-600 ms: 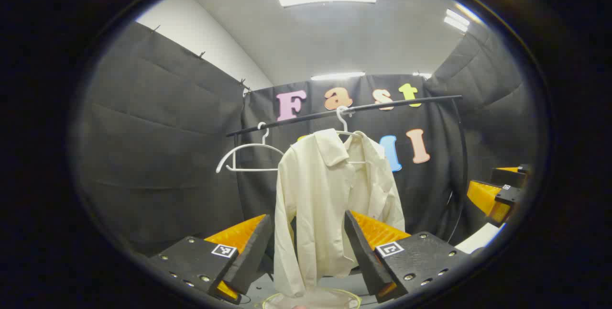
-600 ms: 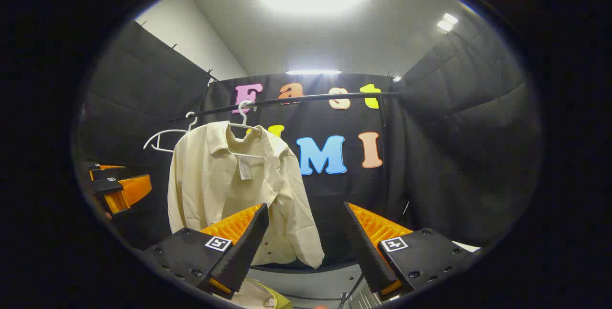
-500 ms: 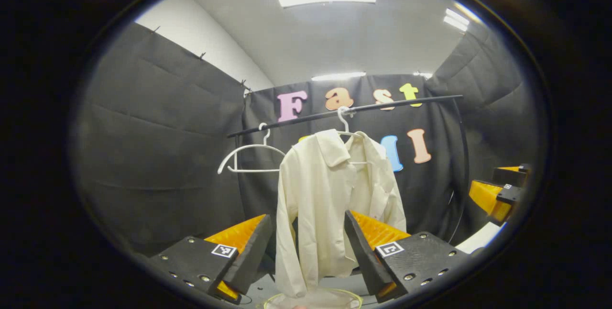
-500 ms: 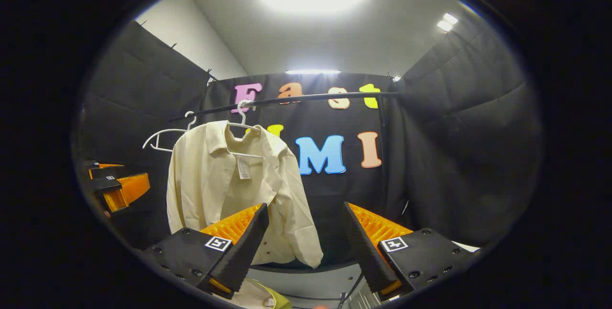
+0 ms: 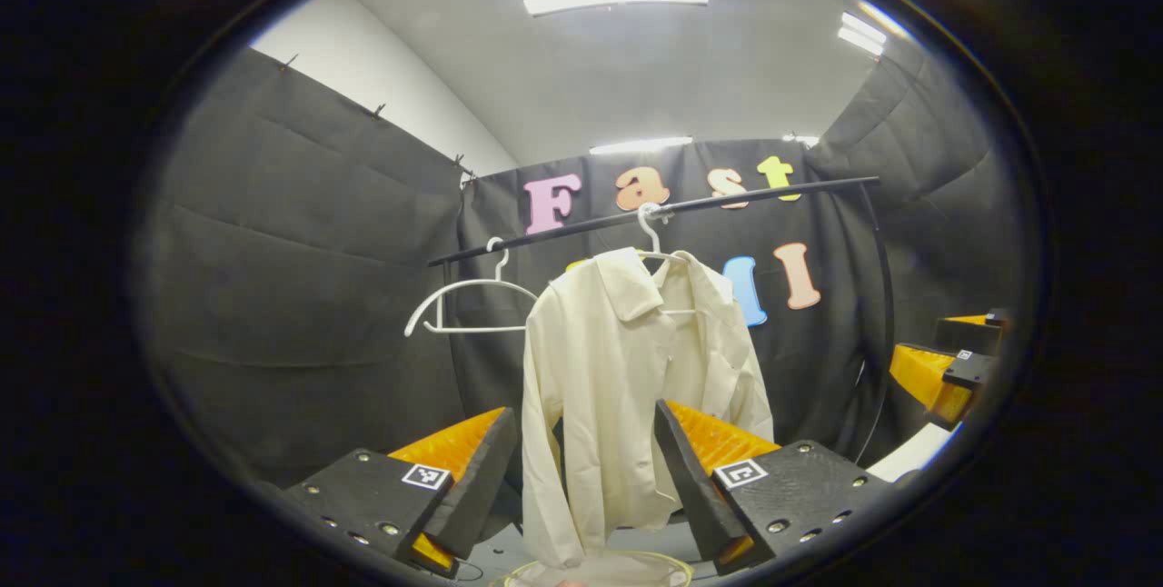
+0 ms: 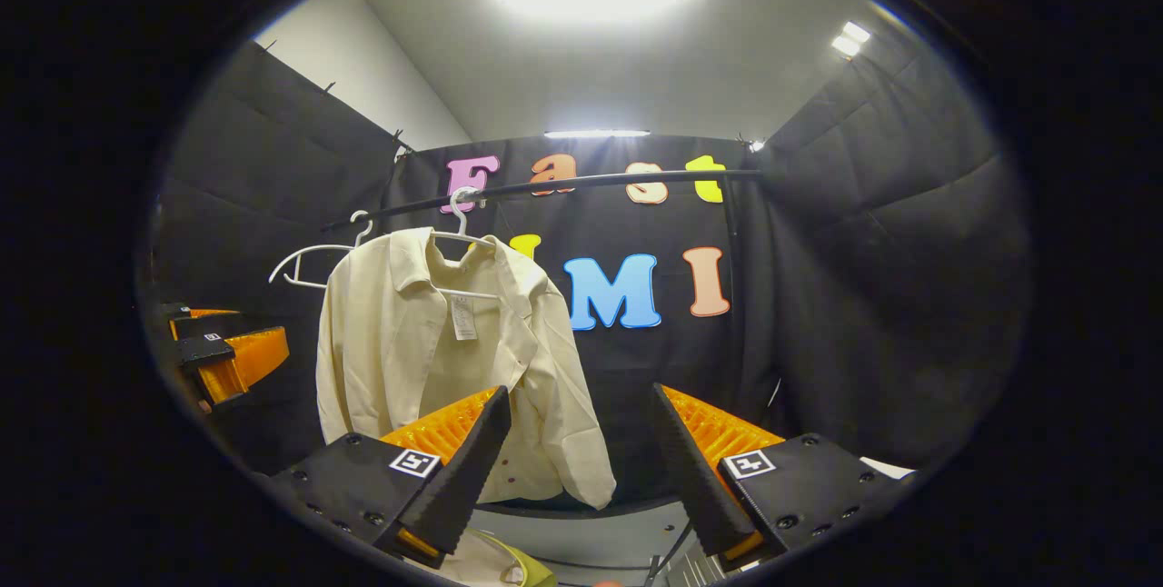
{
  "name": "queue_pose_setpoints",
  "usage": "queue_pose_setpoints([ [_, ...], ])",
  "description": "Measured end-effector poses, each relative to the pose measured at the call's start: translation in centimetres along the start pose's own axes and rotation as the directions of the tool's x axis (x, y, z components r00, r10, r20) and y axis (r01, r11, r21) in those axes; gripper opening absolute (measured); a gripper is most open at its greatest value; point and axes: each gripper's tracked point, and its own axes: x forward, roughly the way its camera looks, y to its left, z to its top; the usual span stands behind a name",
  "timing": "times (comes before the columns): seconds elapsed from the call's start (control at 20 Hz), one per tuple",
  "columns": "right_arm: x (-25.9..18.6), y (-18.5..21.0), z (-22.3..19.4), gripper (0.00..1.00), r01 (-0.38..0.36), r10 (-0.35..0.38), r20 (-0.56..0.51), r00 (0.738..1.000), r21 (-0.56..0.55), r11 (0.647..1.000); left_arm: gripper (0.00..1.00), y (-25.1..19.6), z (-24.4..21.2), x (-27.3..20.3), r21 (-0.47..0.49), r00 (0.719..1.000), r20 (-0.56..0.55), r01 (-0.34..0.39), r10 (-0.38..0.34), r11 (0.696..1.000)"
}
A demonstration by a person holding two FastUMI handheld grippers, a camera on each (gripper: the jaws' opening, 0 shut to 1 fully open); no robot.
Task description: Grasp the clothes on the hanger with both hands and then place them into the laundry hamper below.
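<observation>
One shirt (image 5: 627, 387) and two hangers are hung on the rail (image 5: 654, 210); both grippers (image 5: 581, 478) (image 6: 581, 469) are held apart.

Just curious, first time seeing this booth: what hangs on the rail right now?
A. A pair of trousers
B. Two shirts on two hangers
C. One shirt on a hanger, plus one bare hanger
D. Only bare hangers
C: a cream shirt hangs on one hanger; beside it a bare hanger shares the rail.

I see the right gripper (image 6: 581, 451) spread wide, well short of the cream shirt (image 6: 436, 351) hanging on its hanger (image 6: 459, 223).
</observation>
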Motion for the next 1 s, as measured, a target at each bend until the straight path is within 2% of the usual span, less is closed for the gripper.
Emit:
queue_pose_setpoints([
  [0.35,3.6,0.0,0.6,0.97,-0.032,0.031,0.008,0.999,0.019,0.999,0.90,-1.8,-0.2,3.3,0.011,1.000,-0.004,-0.009,0.009,1.000],
  [1.0,13.8,2.6,1.1,0.98,-0.175,0.174,0.030,0.984,0.070,0.982,0.90,-4.4,0.5,12.6,0.051,0.996,0.016,-0.088,0.087,0.995],
])
